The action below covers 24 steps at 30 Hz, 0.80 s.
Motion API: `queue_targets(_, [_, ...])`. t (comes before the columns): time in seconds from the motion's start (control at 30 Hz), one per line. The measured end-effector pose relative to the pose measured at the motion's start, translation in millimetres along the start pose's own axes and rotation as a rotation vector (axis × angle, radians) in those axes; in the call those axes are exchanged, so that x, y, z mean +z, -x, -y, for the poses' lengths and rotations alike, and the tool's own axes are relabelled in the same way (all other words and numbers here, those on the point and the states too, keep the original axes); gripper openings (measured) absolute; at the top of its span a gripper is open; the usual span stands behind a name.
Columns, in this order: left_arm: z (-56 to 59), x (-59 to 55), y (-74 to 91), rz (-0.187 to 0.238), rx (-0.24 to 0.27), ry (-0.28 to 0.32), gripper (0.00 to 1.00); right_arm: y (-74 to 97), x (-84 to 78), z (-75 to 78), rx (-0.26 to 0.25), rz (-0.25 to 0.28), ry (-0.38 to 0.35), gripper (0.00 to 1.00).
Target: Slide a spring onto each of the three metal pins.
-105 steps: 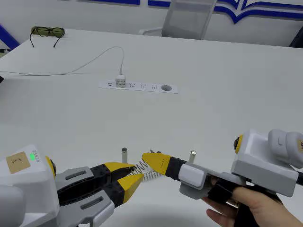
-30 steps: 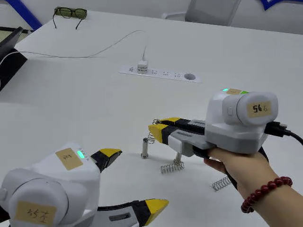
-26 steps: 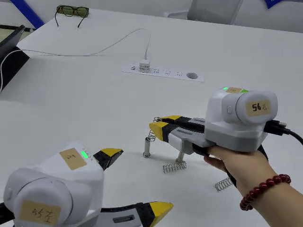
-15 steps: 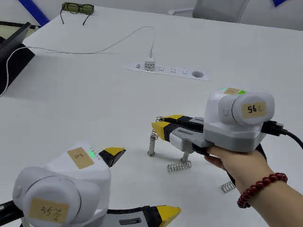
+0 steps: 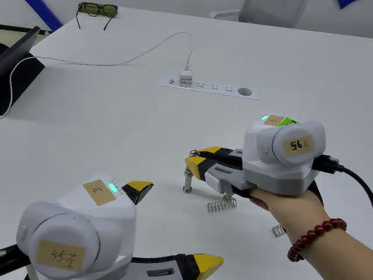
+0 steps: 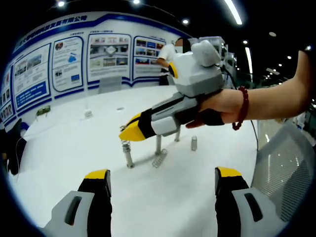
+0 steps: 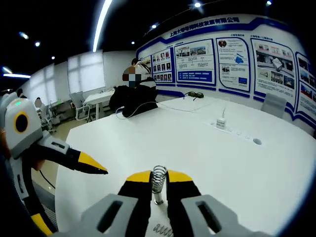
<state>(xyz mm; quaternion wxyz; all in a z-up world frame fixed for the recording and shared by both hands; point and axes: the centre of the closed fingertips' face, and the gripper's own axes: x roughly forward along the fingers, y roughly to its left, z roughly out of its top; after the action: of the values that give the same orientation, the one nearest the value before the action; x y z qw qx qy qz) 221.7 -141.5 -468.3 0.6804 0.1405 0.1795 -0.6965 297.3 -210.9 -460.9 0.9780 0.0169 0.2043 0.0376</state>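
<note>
Right tool (image 7: pixel 158 178): mine, clenched on a spring (image 7: pixel 158 176), one jaw each side.
Spring: upright, its lower end over the top of the first pin (image 7: pixel 158 199).
Left tool (image 6: pixel 163 174): released, jaws wide apart, well apart from the pins.
Other pins: second pin (image 6: pixel 158 144) and third pin (image 6: pixel 194 143) stand on the worktop (image 5: pixel 116 128).
Loose spring (image 5: pixel 222 205): lies near the first pin.
</note>
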Motion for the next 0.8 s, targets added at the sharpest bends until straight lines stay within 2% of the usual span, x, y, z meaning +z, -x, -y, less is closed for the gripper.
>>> queue_targets(0.07, [0.6,-1.2,-0.1,-0.006,-0.003,0.000,0.87,0.0,-0.1,-0.9,0.000,-0.002,0.008,0.12])
queue_targets(0.27, [2.1,-1.0,-0.4,-0.004,-0.009,0.003,0.87,0.4,-5.5,-6.0,-0.002,-0.033,0.092,0.12])
queue_targets(0.8, [3.5,-2.1,-0.4,-0.008,-0.014,0.000,0.85,-8.3,-25.9,-5.7,-0.003,-0.098,0.096,0.12])
